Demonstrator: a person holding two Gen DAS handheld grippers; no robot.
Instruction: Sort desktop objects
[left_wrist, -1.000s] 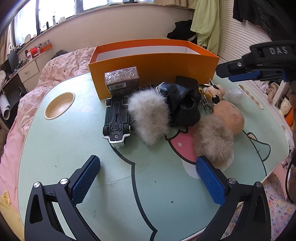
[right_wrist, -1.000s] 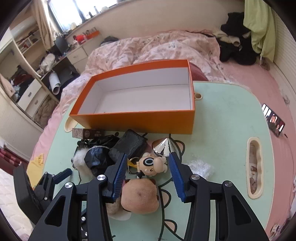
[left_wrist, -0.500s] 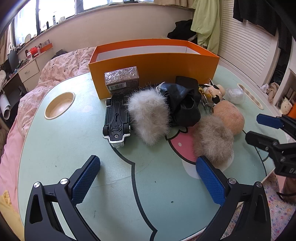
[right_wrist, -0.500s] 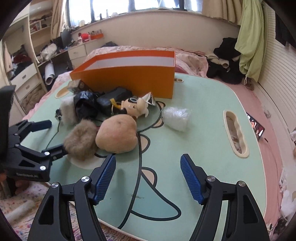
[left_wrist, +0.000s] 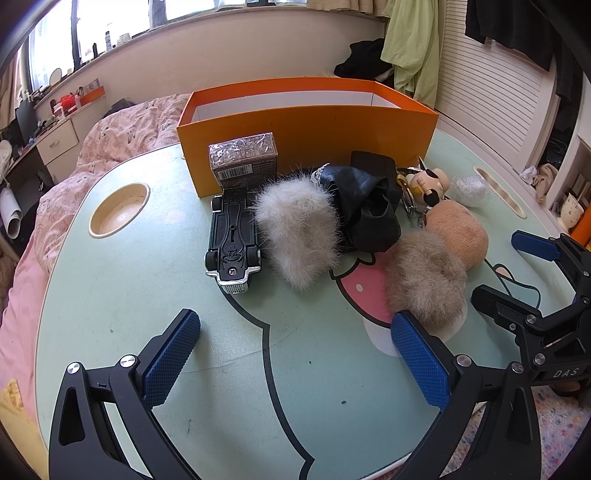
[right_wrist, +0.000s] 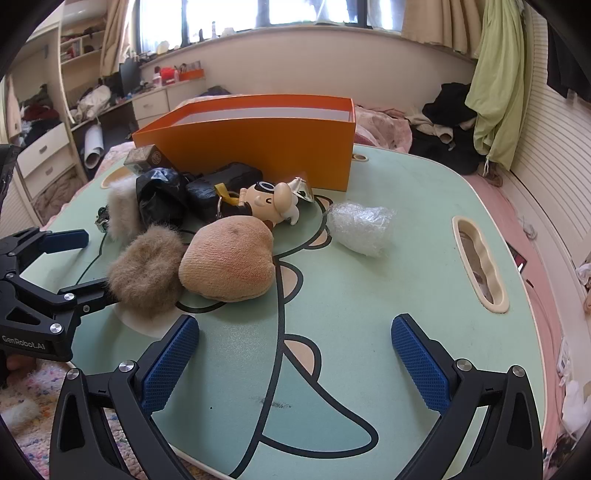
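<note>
1. Nearest, the right gripper (right_wrist: 295, 354) hangs over bare table (right_wrist: 369, 295), its jaws opening with nothing between them.
2. Just ahead and to its left lies the tan plush pad (right_wrist: 229, 258), a flattened rounded cushion, long axis running across the view; the right gripper looks nearer to it.
3. Beside it the brown fur puff (left_wrist: 424, 280) touches the left gripper's (left_wrist: 295, 354) right fingertip; those jaws stand spread and empty.
4. Farther back sit the upturned toy car (left_wrist: 232, 243) and white fur puff (left_wrist: 299, 225).
5. Farthest, the orange box (right_wrist: 258, 147) stands open.
</note>
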